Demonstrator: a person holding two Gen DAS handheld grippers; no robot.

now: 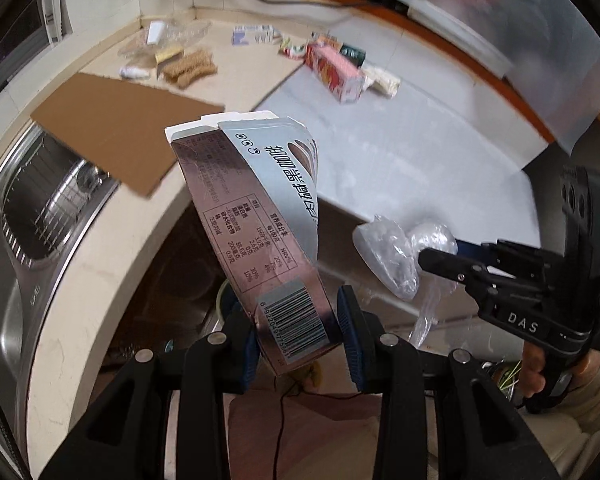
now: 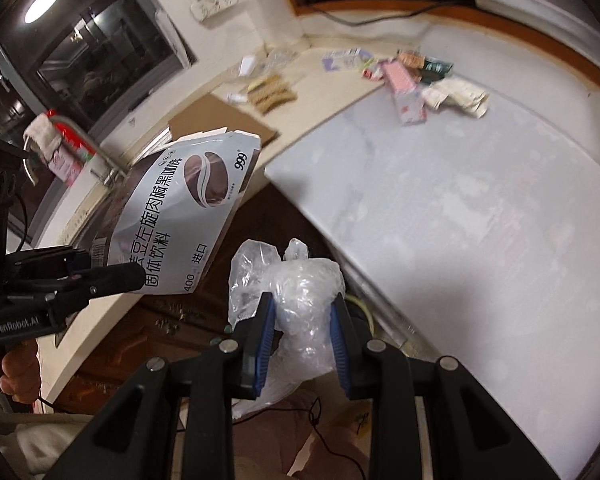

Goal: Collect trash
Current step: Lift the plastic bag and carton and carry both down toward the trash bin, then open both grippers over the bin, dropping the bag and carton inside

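My left gripper (image 1: 298, 332) is shut on a flattened silver and brown coffee box (image 1: 260, 216), held upright by its barcode end out past the counter edge. The same coffee box (image 2: 180, 216) shows at the left of the right wrist view, with the left gripper (image 2: 112, 276) clamped on its lower edge. My right gripper (image 2: 304, 336) is shut on a crumpled clear plastic bag (image 2: 300, 300). That plastic bag (image 1: 396, 256) hangs from the right gripper (image 1: 440, 258) at the right of the left wrist view. More trash lies far back on the counter: a pink carton (image 1: 334, 74) and small boxes (image 1: 256, 35).
A brown cardboard sheet (image 1: 112, 136) overhangs the steel sink (image 1: 40, 200). Biscuit-like pieces (image 1: 188, 68) and clear wrappers (image 1: 168, 36) lie in the corner. A grey mat (image 2: 460, 208) covers the counter on the right. Dark wooden cabinets (image 2: 172, 316) and a cable (image 2: 320, 420) lie below. A hand (image 1: 534, 368) holds the right gripper.
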